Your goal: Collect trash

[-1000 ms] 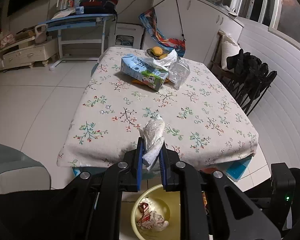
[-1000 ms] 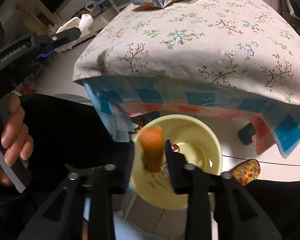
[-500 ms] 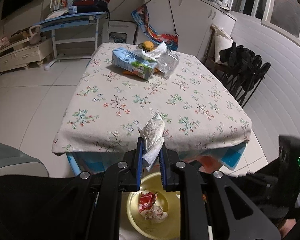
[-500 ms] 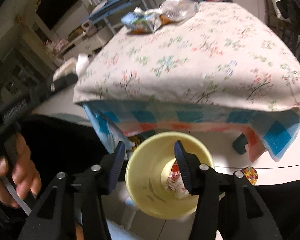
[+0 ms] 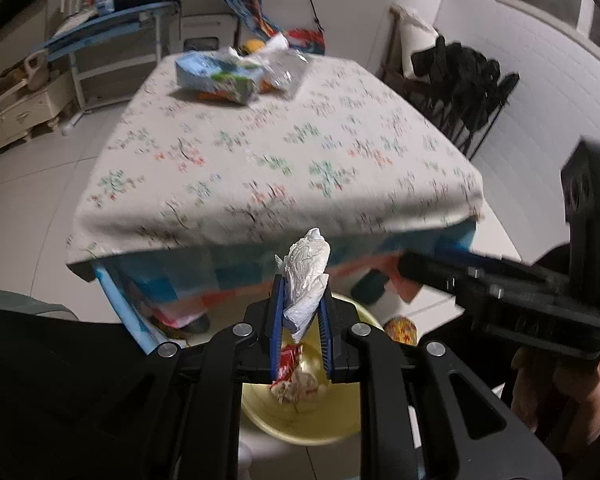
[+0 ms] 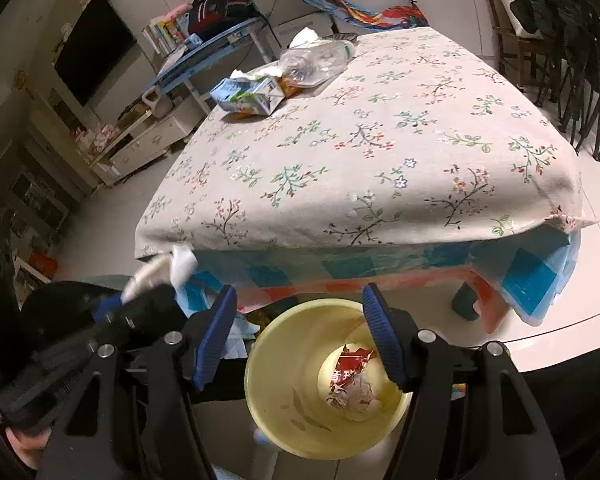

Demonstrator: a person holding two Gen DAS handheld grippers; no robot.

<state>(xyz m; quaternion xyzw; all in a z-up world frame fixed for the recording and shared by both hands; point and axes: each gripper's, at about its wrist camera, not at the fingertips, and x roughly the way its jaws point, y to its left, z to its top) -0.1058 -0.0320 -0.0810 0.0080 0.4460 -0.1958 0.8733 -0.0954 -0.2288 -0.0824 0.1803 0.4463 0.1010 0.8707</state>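
**Tongs over the waste bin beside the bench**

My left tongs (image 5: 300,322) are clenching a crumpled white tissue (image 5: 306,276), which is sticking up past the blue pads and hanging above the yellow bin (image 5: 300,420) on the floor. My right tongs (image 6: 300,336) have just been opening and are now standing released, with nothing between them; the bin's mouth (image 6: 284,360) is lying directly beneath, with a red wrapper (image 6: 350,372) and pale scraps at its bottom. The bench (image 6: 380,152), under a floral cloth, is standing just beyond the bin, its checked underlayer hanging over the near edge. At its far end a blue carton (image 6: 246,98) and a clear plastic bag (image 6: 316,60) are lying together. In the right wrist view, my left tongs are appearing at lower left with the tissue (image 6: 160,268) blurred against the bench's corner. Dark chairs (image 5: 464,88) are standing beside the bench.
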